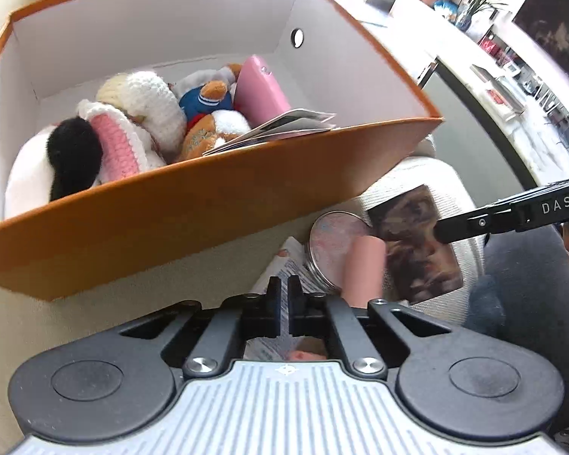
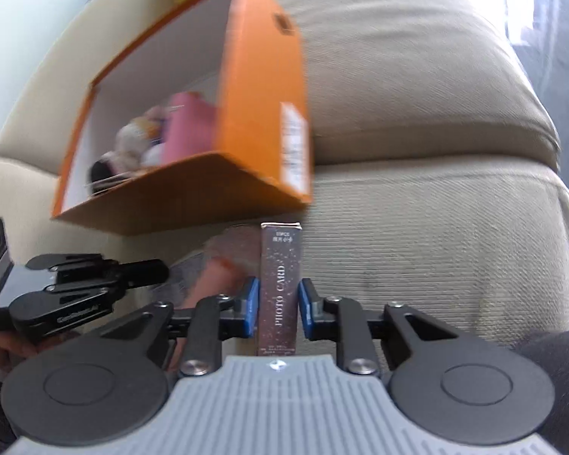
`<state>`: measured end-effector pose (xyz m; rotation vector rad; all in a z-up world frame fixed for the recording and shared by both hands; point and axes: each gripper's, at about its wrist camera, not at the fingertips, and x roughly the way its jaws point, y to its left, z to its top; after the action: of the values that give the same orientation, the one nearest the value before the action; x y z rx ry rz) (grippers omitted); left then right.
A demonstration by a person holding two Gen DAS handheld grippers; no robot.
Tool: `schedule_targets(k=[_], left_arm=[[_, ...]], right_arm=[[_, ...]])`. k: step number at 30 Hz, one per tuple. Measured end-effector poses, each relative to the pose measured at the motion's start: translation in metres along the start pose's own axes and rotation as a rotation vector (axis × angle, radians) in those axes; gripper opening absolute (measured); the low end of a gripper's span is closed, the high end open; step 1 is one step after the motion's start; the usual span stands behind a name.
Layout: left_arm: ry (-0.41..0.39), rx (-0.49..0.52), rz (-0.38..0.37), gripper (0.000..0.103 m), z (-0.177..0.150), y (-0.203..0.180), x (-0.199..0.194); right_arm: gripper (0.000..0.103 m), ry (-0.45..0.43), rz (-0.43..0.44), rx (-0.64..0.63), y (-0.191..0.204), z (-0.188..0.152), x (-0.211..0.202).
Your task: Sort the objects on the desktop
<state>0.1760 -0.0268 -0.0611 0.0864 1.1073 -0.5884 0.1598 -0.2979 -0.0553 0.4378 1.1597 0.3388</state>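
My right gripper (image 2: pixel 274 309) clamps the photo card box (image 2: pixel 279 288) edge-on; I should lift it clear over the orange box (image 1: pixel 216 197) wall before releasing. My left gripper (image 1: pixel 283 309) is nearly closed, holding nothing.

Toys (image 1: pixel 148 113) in box (image 1: pixel 193 204), box on sofa (image 2: pixel 436 227), tin (image 1: pixel 335 246) before box

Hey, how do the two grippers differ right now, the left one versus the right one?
The right gripper is clamped on the photo card box, held on edge; the left gripper holds nothing, its fingers nearly closed. The right gripper's pads show blue, while the left gripper's look black. Both hover over the beige sofa beside the orange box.
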Motion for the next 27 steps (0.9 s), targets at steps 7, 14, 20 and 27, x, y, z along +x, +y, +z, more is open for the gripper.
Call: schedule_targets(k=[7, 14, 20, 27], left_arm=[[0.004, 0.022, 0.043, 0.003, -0.011, 0.001, -0.014], [-0.005, 0.004, 0.060, 0.003, -0.011, 0.010, -0.019], [-0.015, 0.011, 0.054, 0.005, -0.011, 0.015, -0.020], [-0.003, 0.047, 0.062, 0.022, -0.009, 0.019, -0.018]], right_arm=[[0.038, -0.012, -0.093, -0.117, 0.039, 0.005, 0.022], [0.038, 0.009, -0.276, -0.247, 0.067, 0.003, 0.034], [0.033, 0.045, -0.233, -0.195, 0.056, 0.010, 0.041], [0.035, 0.048, -0.260, -0.233, 0.066, 0.005, 0.037]])
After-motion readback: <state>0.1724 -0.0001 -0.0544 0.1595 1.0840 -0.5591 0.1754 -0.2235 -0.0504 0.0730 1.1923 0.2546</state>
